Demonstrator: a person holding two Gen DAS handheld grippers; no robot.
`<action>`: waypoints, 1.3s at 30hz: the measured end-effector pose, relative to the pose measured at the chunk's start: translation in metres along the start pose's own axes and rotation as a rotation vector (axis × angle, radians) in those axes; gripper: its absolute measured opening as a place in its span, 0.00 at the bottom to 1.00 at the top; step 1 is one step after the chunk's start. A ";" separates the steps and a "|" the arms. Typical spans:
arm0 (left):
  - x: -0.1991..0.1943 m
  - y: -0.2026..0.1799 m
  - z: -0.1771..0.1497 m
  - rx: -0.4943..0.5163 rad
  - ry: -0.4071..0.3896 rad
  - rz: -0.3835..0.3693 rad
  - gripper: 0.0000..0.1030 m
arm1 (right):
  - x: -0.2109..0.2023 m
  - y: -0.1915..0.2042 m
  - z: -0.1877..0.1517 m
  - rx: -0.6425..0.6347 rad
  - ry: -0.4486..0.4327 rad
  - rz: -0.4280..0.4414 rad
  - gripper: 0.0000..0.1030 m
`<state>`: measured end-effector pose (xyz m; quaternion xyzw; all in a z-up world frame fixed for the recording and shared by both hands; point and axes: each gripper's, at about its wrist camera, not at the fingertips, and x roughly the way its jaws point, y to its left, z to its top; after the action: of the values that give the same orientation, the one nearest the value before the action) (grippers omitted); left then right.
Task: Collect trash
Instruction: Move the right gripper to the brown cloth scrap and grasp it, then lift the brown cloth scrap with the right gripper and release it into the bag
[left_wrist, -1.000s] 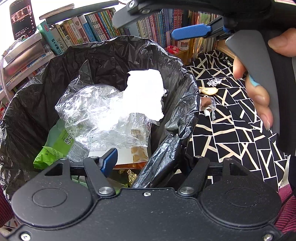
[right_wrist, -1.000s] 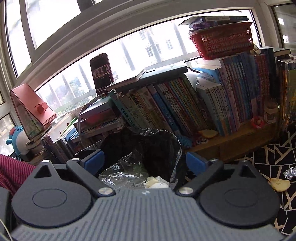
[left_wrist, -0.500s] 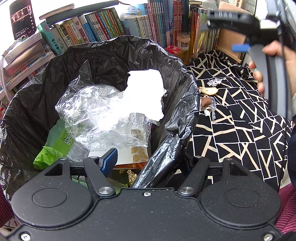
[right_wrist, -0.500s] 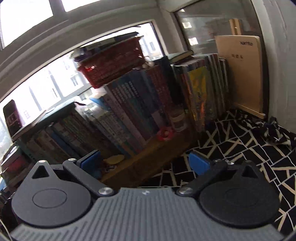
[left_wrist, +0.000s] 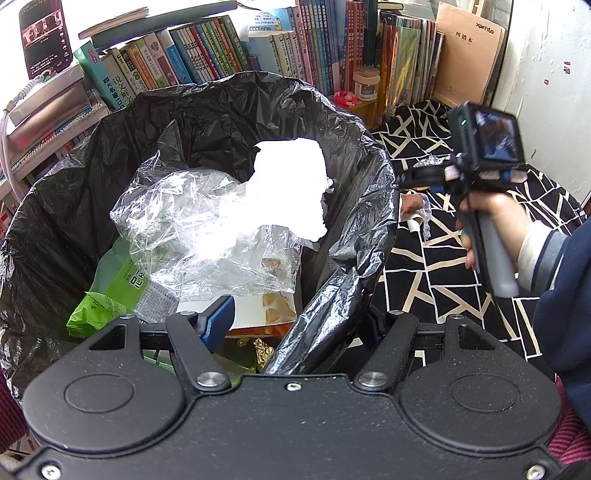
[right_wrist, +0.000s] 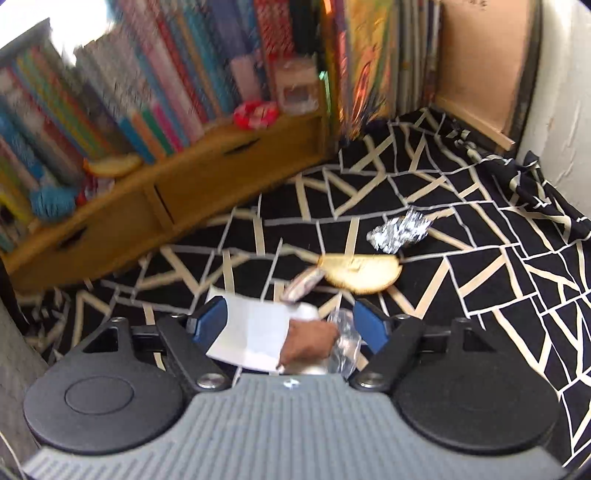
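Your left gripper (left_wrist: 295, 321) grips the rim of the black plastic bin bag (left_wrist: 236, 122). Your right gripper (right_wrist: 290, 323) has just been closing its fingers, not yet pinching; between them lie a white paper sheet (right_wrist: 251, 332) and a brown scrap (right_wrist: 308, 341) on the black patterned table (right_wrist: 480, 280), a bread slice (right_wrist: 362, 273) at 12 o'clock.

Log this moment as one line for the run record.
left tool: clamped on trash bag rim | right tool: open, jaws just narrowing over white paper and brown scrap | pending: foil, bread slice
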<state>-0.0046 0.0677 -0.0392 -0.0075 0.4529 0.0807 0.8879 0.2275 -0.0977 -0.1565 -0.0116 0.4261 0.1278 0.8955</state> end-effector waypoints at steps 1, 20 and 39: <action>0.000 0.000 0.000 0.000 0.000 0.000 0.65 | 0.005 0.002 -0.003 -0.016 0.017 -0.011 0.78; 0.000 0.000 0.000 0.002 -0.002 0.001 0.65 | 0.005 0.024 -0.006 -0.129 0.047 -0.099 0.39; 0.000 0.000 0.000 0.001 -0.001 0.001 0.65 | -0.135 0.071 0.038 -0.190 -0.233 0.163 0.39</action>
<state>-0.0050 0.0678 -0.0390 -0.0068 0.4523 0.0810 0.8882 0.1574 -0.0542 -0.0226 -0.0465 0.3050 0.2402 0.9204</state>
